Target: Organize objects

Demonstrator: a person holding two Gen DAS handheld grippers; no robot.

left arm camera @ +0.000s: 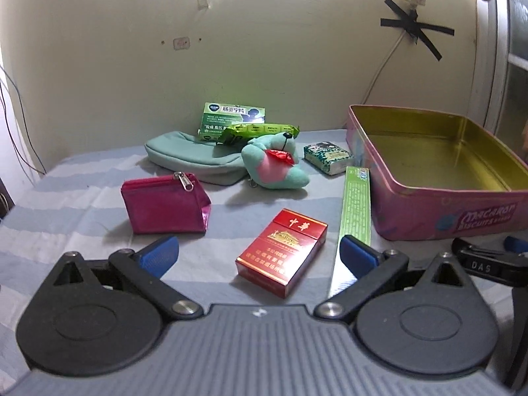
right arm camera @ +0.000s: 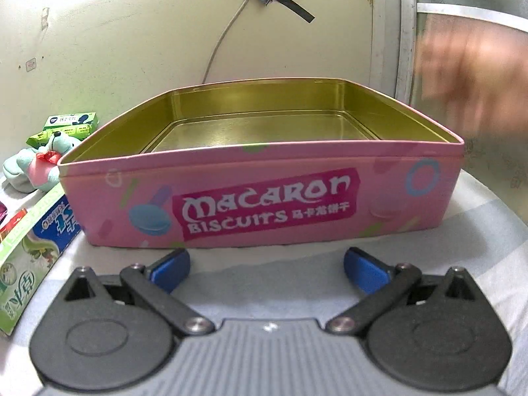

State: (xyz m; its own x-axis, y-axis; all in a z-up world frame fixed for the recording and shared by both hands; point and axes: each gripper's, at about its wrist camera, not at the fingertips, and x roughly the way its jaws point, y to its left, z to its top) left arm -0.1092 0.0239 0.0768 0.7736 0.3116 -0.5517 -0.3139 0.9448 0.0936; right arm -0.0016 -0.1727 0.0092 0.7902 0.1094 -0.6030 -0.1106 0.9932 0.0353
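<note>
Striped sheet against a cream wall is carrying the clutter: left tongs [left arm camera: 259,252] gaping empty, lining up on the near red cigarette pack [left arm camera: 282,252], right tongs [right arm camera: 267,265] waiting wide and empty before the empty pink biscuit tin [right arm camera: 264,194], far right.

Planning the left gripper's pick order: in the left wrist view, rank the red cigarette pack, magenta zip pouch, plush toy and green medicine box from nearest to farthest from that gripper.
1. Red cigarette pack: just ahead of the open left gripper, between its fingers.
2. Magenta zip pouch: ahead, to the left.
3. Plush toy: farther back, centre.
4. Green medicine box: farthest, by the wall.
</note>
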